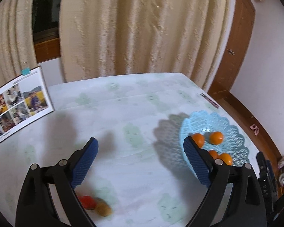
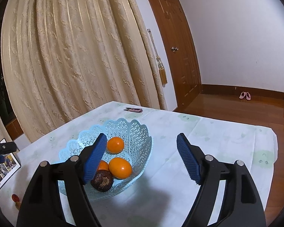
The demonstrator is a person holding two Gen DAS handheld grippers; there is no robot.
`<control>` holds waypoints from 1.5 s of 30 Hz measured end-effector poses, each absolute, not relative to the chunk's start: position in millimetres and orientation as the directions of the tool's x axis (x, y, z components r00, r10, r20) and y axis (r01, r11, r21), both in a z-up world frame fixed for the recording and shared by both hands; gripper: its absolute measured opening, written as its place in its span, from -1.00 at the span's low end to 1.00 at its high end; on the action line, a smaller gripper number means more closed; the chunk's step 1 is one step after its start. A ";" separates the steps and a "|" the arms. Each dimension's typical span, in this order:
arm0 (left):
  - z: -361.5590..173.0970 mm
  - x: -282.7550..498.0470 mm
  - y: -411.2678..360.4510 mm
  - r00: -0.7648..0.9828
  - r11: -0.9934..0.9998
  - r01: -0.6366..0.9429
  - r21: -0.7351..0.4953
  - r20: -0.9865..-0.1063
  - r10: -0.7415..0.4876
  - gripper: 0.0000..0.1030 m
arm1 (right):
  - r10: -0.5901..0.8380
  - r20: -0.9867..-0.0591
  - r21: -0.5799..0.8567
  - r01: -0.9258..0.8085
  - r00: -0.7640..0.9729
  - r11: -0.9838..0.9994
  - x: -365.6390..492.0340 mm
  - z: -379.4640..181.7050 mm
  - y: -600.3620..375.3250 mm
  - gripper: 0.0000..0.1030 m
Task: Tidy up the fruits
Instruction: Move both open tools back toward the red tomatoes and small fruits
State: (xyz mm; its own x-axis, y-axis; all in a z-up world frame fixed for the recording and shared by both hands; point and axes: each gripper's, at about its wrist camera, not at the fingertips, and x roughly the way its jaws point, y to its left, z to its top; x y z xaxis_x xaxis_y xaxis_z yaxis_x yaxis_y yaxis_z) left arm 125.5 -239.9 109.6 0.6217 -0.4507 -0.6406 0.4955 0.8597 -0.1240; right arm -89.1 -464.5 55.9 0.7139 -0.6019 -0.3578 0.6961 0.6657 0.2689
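- oranges: 3, all in basket (image 2: pixel 115 145) (image 2: pixel 120 168) (image 2: pixel 103 165)
- dark brown fruit: 1, in basket (image 2: pixel 102 181)
- blue lattice basket: 1 (image 2: pixel 138 130)
- loose on table: 1 red fruit (image 1: pixel 87 202), 1 brown fruit (image 1: pixel 103 209)
- photo book: 1 (image 1: pixel 19 104)
- pink slippers on floor: 2 (image 2: pixel 244 95)

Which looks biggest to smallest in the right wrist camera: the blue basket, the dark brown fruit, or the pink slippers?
1. Blue basket
2. Dark brown fruit
3. Pink slippers

The slippers lie far off on the floor, so they only look tiny.
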 end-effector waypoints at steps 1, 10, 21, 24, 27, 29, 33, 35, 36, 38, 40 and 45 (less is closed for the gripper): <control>109.6 127.5 -235.0 0.629 0.866 0.484 -0.122 -0.640 -0.442 0.77 | -0.603 -0.358 0.266 0.697 0.713 0.666 -89.0 56.1 -464.1 0.51; 105.9 141.8 -191.5 0.664 0.907 0.407 -0.108 -0.647 -0.375 0.77 | -0.554 -0.365 0.280 0.655 0.748 0.702 -90.3 60.8 -446.9 0.51; 96.6 161.5 -138.6 0.680 0.947 0.304 -0.104 -0.672 -0.292 0.77 | -0.348 -0.389 0.279 0.469 0.853 0.838 -61.5 71.9 -390.8 0.61; 93.5 169.1 -125.2 0.673 0.954 0.278 -0.113 -0.686 -0.277 0.77 | -0.279 -0.413 0.279 0.412 0.867 0.868 -51.5 69.0 -374.9 0.61; 88.7 175.6 -114.9 0.662 0.959 0.260 -0.116 -0.701 -0.264 0.77 | -0.214 -0.445 0.271 0.358 0.869 0.893 -40.5 63.9 -359.7 0.61; 83.1 180.2 -108.8 0.646 0.960 0.253 -0.120 -0.718 -0.260 0.77 | -0.171 -0.468 0.263 0.322 0.867 0.909 -33.4 59.4 -349.9 0.61; 62.5 192.4 -95.9 0.572 0.964 0.226 -0.142 -0.782 -0.249 0.77 | -0.123 -0.501 0.242 0.276 0.857 0.930 -21.4 50.8 -335.6 0.61; 51.8 195.9 -90.7 0.532 0.964 0.212 -0.161 -0.808 -0.252 0.77 | -0.109 -0.514 0.235 0.262 0.851 0.936 -17.9 46.2 -331.5 0.61; 47.7 197.1 -89.8 0.519 0.964 0.208 -0.168 -0.816 -0.254 0.77 | -0.102 -0.522 0.233 0.256 0.847 0.938 -16.0 43.5 -330.1 0.61; 40.9 197.4 -87.8 0.500 0.964 0.201 -0.172 -0.829 -0.252 0.77 | -0.093 -0.531 0.234 0.251 0.842 0.939 -14.4 41.8 -329.5 0.61; 36.5 195.7 -87.4 0.490 0.964 0.203 -0.170 -0.835 -0.250 0.77 | -0.087 -0.536 0.235 0.248 0.840 0.940 -12.6 39.7 -329.0 0.61; 25.9 191.7 -93.2 0.474 0.965 0.217 -0.145 -0.849 -0.234 0.68 | -0.077 -0.541 0.240 0.242 0.837 0.940 -12.0 38.9 -329.7 0.61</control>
State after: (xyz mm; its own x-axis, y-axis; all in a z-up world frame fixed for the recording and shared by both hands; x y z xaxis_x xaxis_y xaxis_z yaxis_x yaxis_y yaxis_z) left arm 191.7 -93.2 25.9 0.4745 -0.2340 -0.8486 0.2165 0.9654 -0.1451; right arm -12.0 -329.7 38.9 0.8374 -0.0774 -0.5411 0.2418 0.9403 0.2397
